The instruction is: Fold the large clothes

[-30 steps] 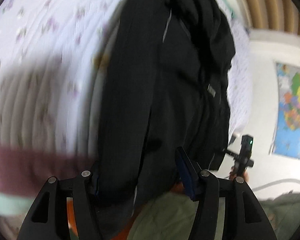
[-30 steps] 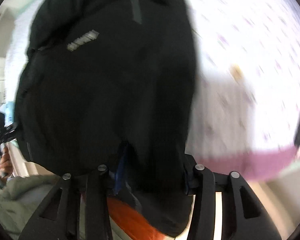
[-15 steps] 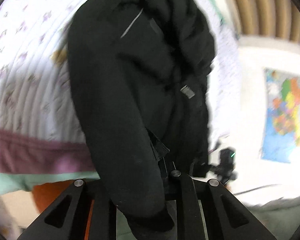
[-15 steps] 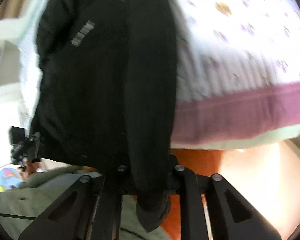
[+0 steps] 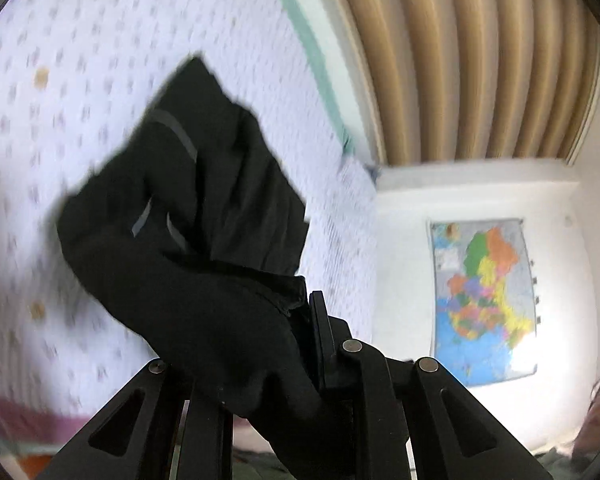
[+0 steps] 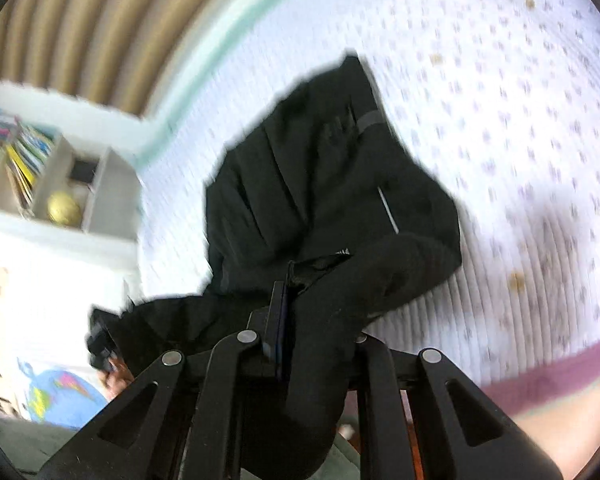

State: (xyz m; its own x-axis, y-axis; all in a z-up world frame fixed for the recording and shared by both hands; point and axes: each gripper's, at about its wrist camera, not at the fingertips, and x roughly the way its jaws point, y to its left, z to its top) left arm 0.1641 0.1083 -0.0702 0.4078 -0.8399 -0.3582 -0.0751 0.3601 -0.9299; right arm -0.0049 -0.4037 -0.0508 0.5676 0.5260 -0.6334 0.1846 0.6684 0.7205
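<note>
We judge the bulky black fabric jacket (image 5: 188,216) may slip or bunch unevenly, since thick folds drape over both tools. Our left tool (image 5: 260,344) and right tool (image 6: 316,320) each clamp its near edge; the rest lies ahead on the white flower-printed quilted bed (image 6: 520,120).

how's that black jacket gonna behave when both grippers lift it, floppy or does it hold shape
Likely floppy: the black jacket drapes and bunches over the left gripper and sags past the right gripper. Probably fairly bulky, judging by its thick rolled folds. It looks unlikely to slide much on the quilted bedspread.
</note>
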